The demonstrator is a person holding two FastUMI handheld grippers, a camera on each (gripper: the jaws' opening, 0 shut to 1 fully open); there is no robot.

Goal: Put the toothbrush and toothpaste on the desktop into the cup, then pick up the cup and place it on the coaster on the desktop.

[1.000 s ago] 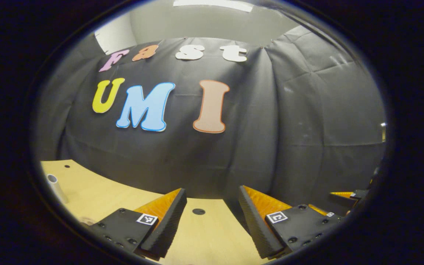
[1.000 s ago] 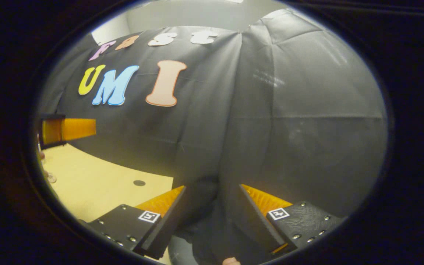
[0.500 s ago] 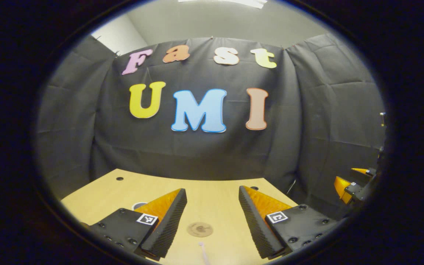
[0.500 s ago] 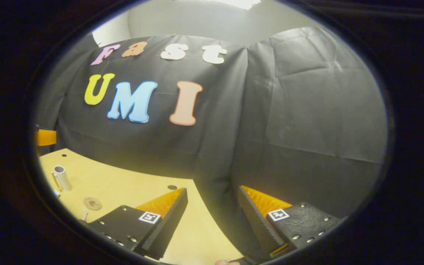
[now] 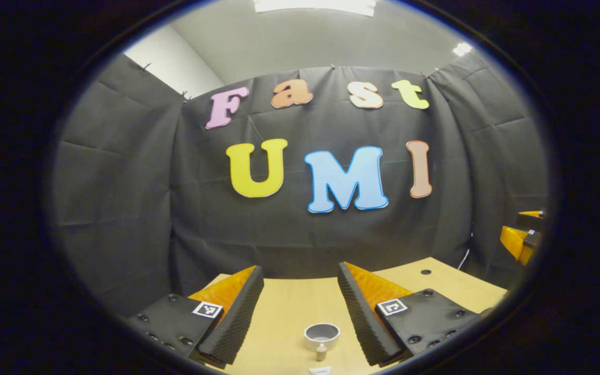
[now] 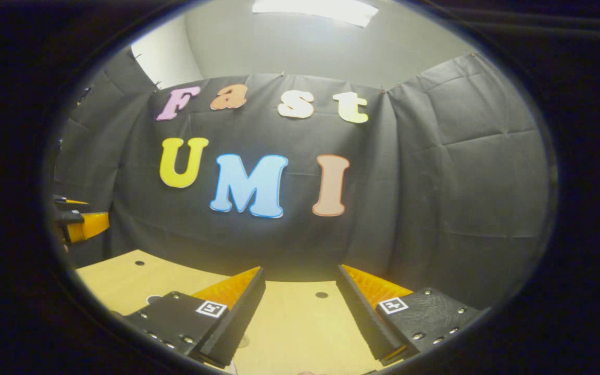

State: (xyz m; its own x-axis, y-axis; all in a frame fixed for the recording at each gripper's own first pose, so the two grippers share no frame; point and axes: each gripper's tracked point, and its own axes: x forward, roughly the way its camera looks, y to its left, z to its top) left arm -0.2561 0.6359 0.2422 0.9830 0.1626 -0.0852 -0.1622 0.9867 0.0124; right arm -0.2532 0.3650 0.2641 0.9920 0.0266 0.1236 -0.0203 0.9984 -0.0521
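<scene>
A pale grey cup [image 5: 321,333] stands upright on the wooden table [image 5: 284,307], just beyond my left gripper [image 5: 300,268], which is open and holds nothing. In front of the cup lies a small capped end [image 5: 321,353] that looks like the toothpaste tube, mostly cut off at the bottom. My right gripper [image 6: 300,269] is open over the table [image 6: 300,323] with nothing between its fingers. A sliver of the cup's rim [image 6: 152,299] peeks out beside its left finger. A dark round edge, perhaps the coaster [image 6: 243,341], shows by that finger.
The other gripper [image 5: 520,240] hovers at the far right of the left gripper view, and the left one [image 6: 82,225] at the far left of the right gripper view. Small holes [image 6: 321,295] dot the table. The black cloth wall stands close behind its back edge.
Both views have swung left and tilted up. The cup has come to lie between my left fingers, and the coaster and white stick have left that view. Both grippers stay open.
</scene>
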